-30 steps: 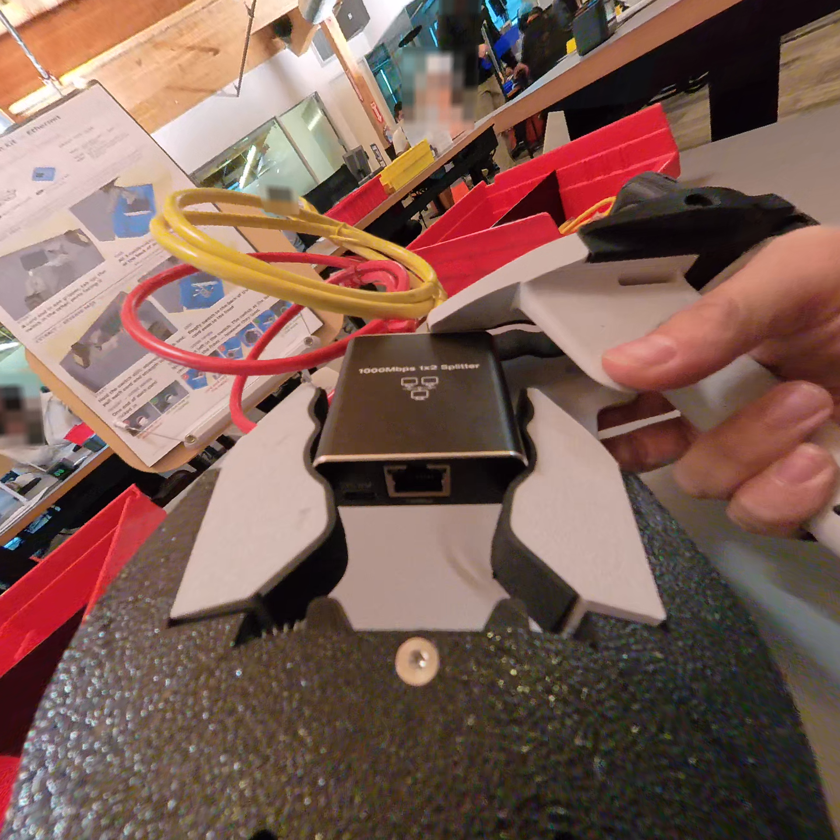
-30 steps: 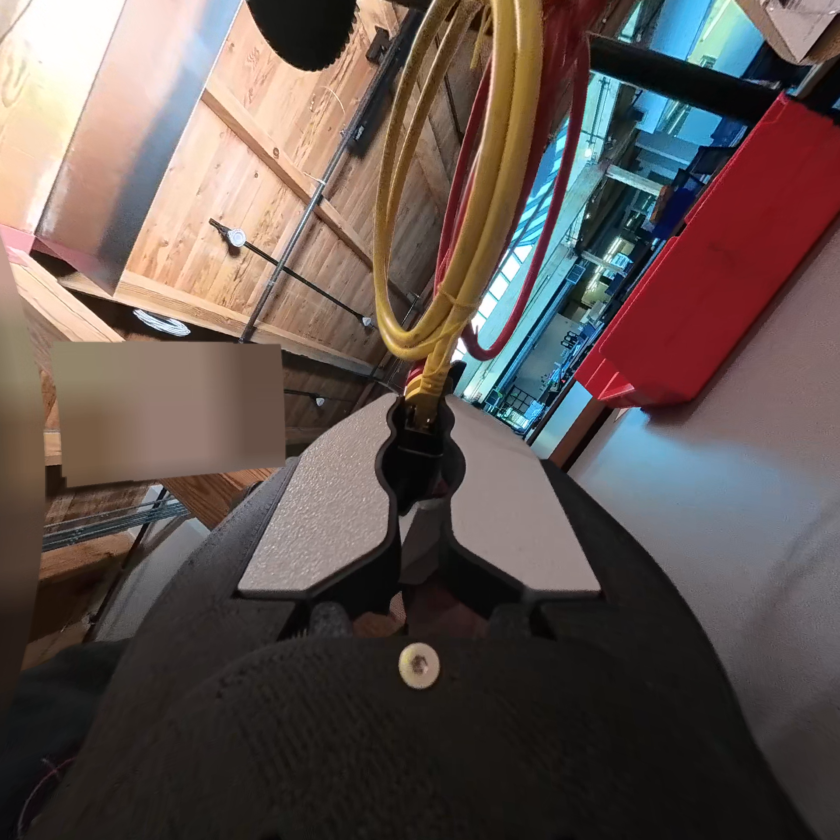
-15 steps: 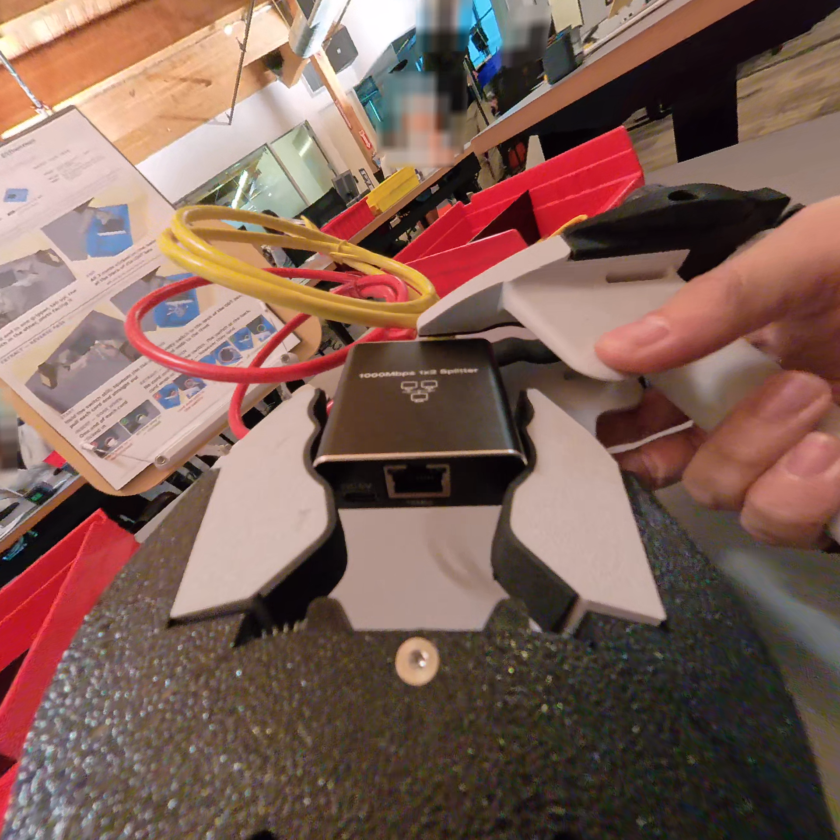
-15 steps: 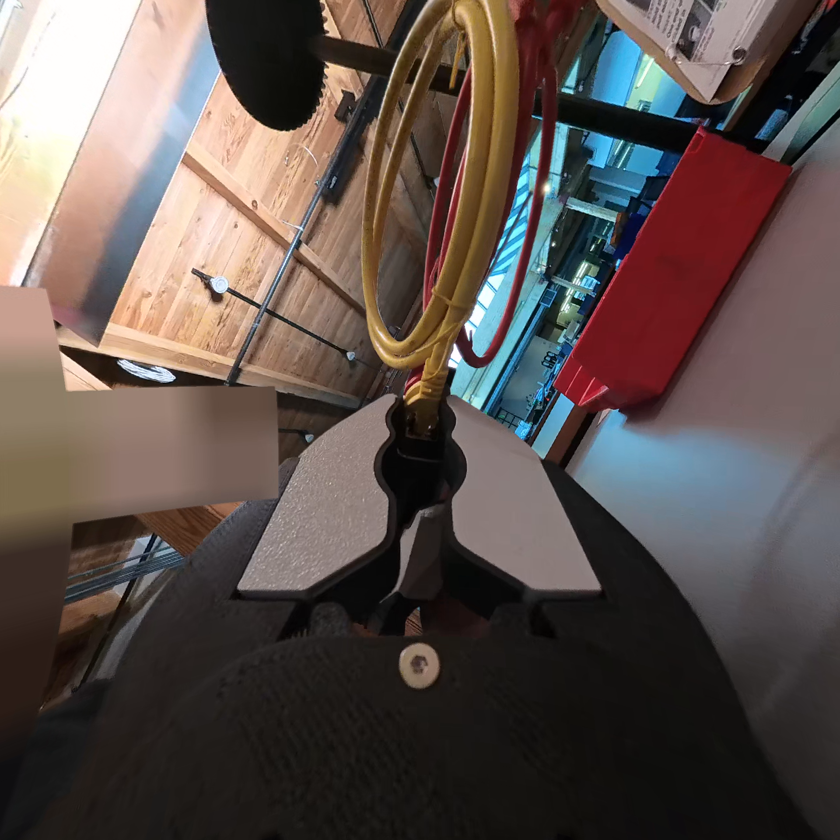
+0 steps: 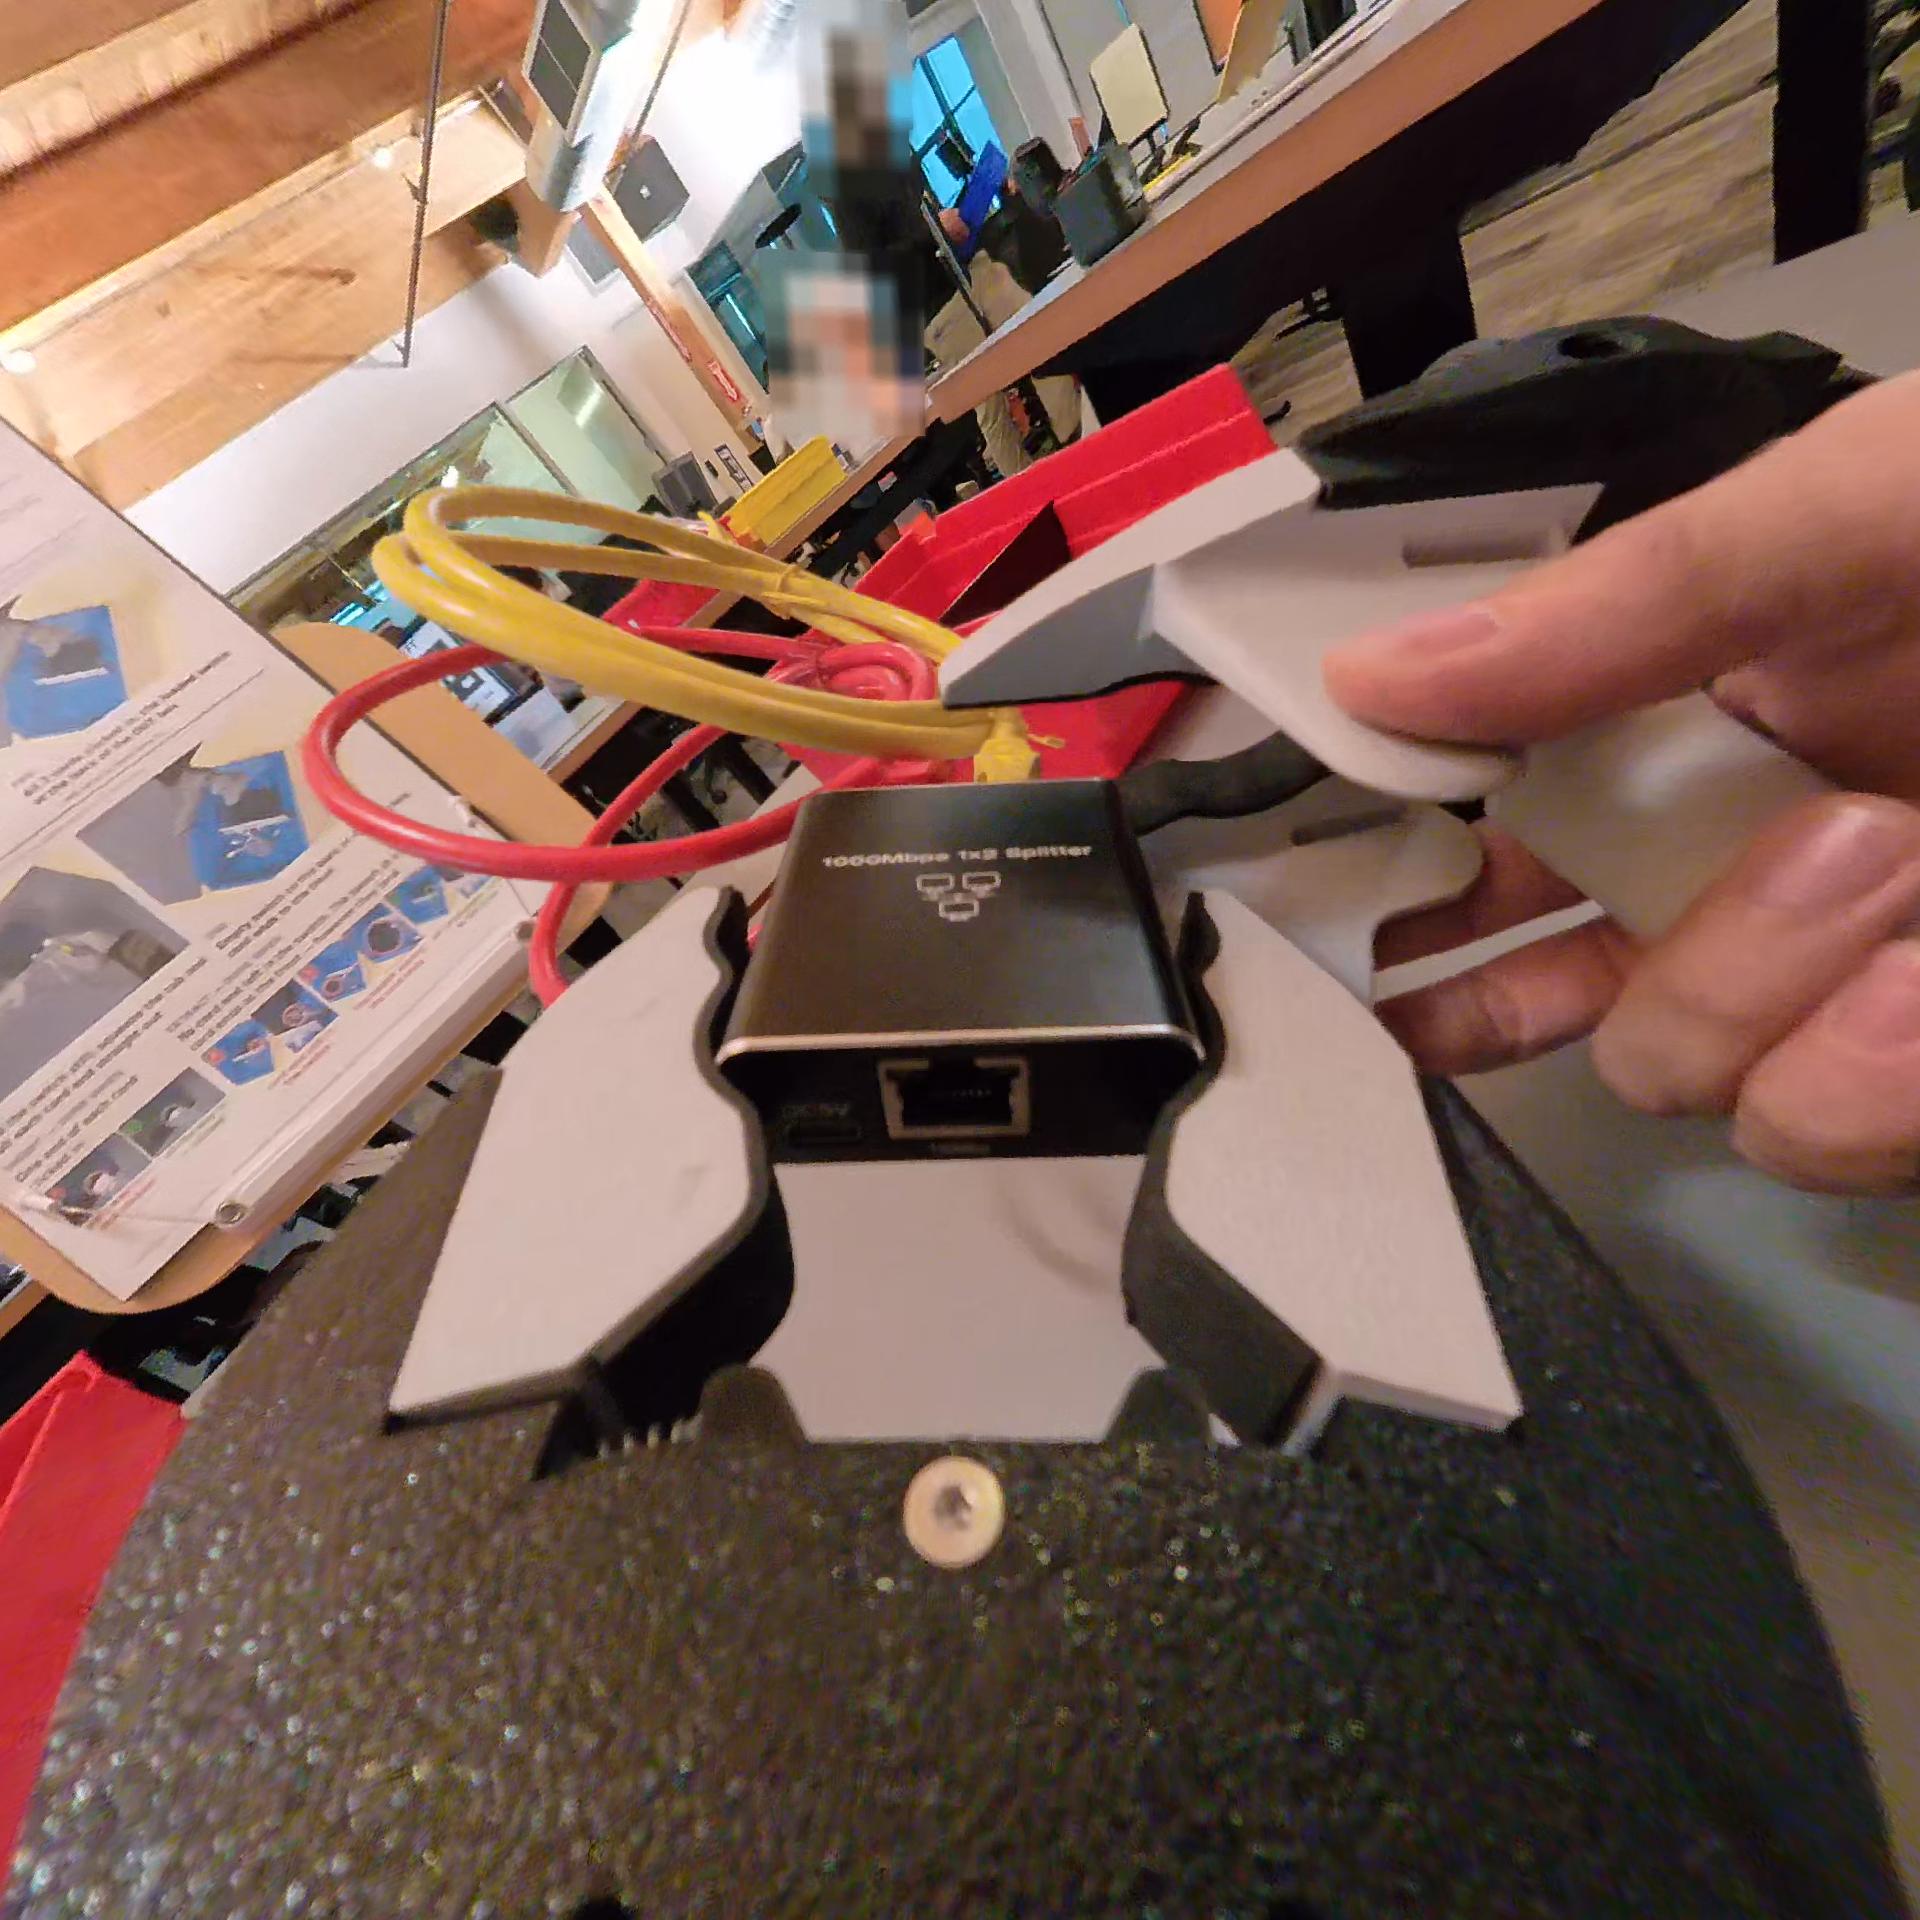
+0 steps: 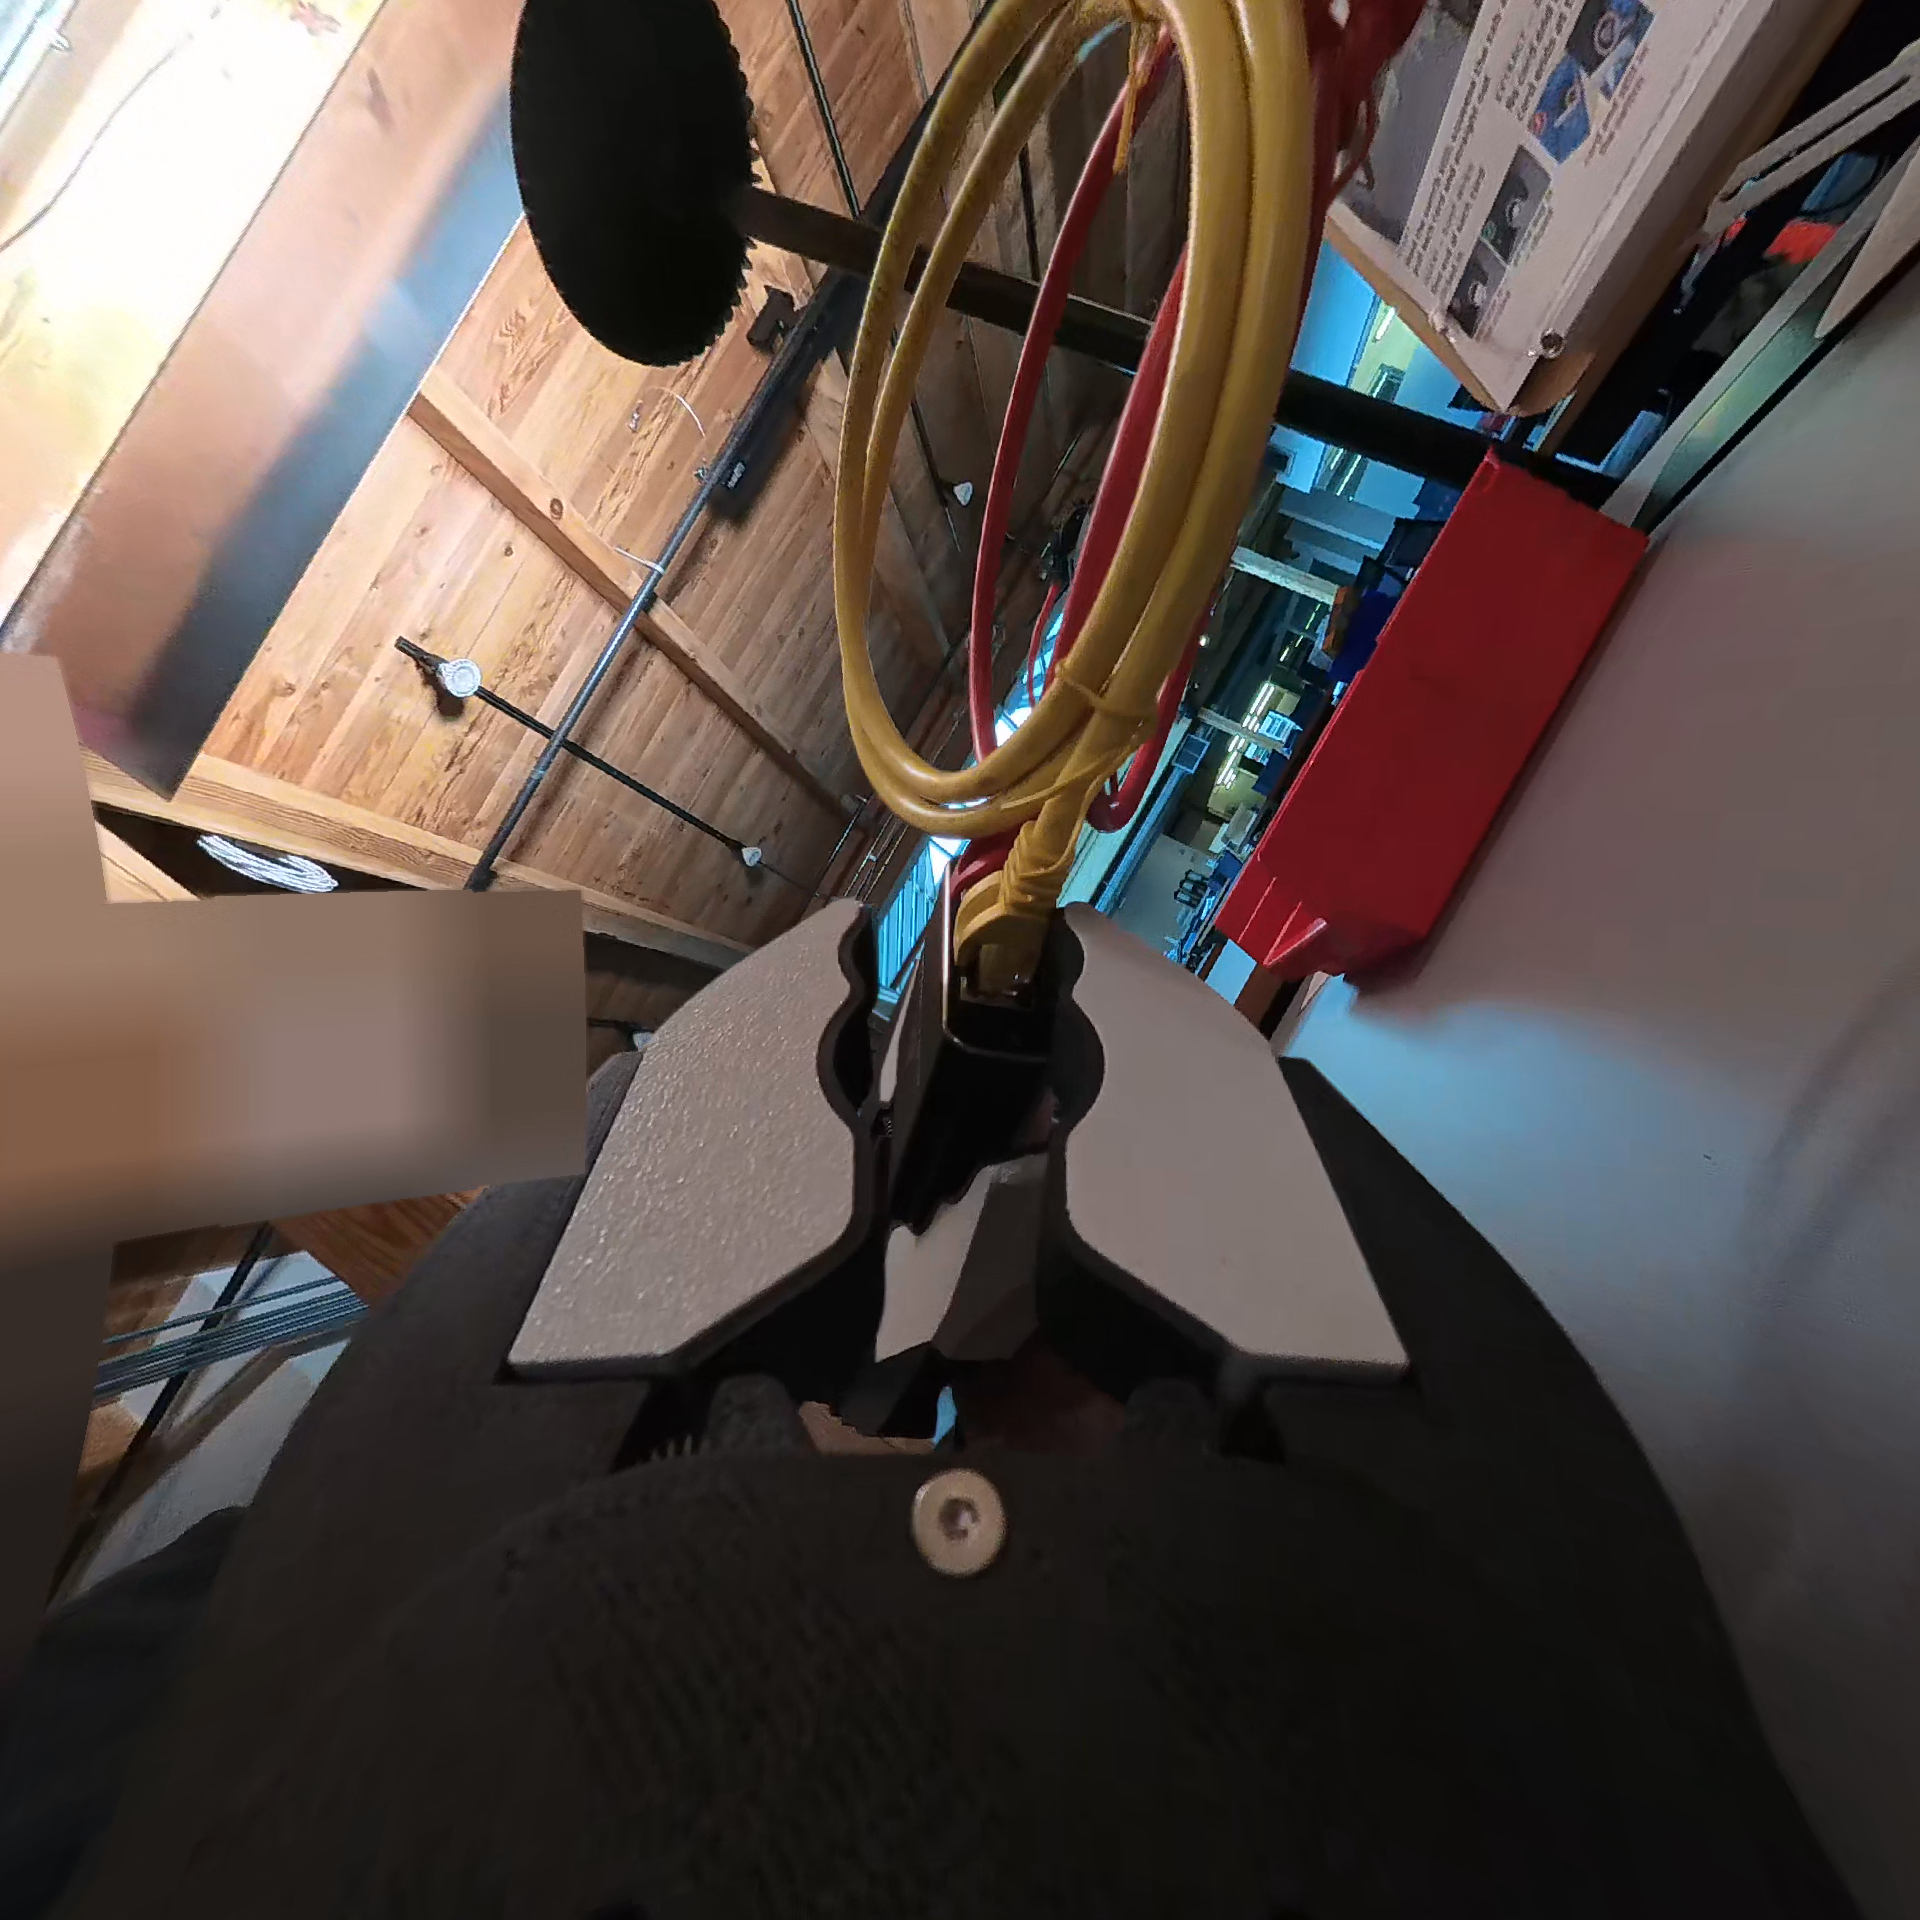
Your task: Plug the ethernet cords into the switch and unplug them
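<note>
Switch (image 5: 961,935), a small black metal box with rounded edges and one open port facing the camera, sits clamped between the left claw's (image 5: 961,1049) matte grey fingers in the left wrist view, with looped yellow cord (image 5: 623,623) and red cord (image 5: 457,831) behind it and the right claw (image 5: 1226,644) held by a hand (image 5: 1714,831) alongside. In the right wrist view, the right claw (image 6: 971,997) stands slightly parted around the switch's (image 6: 987,1060) end, where the yellow cord's (image 6: 1226,468) plug (image 6: 1013,914) enters, above a pale worktop (image 6: 1662,1039).
</note>
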The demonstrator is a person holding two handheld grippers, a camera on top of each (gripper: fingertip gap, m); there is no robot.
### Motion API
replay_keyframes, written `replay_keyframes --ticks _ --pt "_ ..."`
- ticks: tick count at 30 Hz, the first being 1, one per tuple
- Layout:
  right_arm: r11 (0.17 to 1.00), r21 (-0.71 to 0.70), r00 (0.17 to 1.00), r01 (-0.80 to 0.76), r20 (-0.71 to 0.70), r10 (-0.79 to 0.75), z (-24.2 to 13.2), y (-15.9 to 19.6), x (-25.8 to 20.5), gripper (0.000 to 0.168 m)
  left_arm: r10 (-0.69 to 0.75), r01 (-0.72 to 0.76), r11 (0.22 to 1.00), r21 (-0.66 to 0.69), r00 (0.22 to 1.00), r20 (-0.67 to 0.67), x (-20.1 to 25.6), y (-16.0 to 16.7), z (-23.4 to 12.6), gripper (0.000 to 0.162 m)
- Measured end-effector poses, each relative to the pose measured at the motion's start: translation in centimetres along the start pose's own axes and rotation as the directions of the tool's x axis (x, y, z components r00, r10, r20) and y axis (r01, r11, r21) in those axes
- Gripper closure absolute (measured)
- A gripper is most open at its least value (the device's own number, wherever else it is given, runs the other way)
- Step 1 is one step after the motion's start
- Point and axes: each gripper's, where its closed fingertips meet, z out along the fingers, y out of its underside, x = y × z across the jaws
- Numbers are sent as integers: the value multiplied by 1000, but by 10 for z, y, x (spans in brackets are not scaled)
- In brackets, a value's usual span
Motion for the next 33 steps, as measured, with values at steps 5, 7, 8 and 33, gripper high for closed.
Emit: replay_keyframes --ticks 5,7,8,33 --pt "999 17 999 32 -3 -32 -8 -3 -4 140 10 -9 1000 24 1000 -20 7 -7 3 83" --pt "999 18 999 34 -3 -34 -10 -4 -5 138 16 -15 1000 24 1000 -24 8 -7 5 83" --pt "999 16 999 42 -8 -42 -10 -4 -4 140 21 -20 999 25 999 -24 8 -8 5 83" --pt "954 -190 968 233 144 -207 39 39 -28 153 -7 7 1000 0 999 53 -24 -5 -51 84"
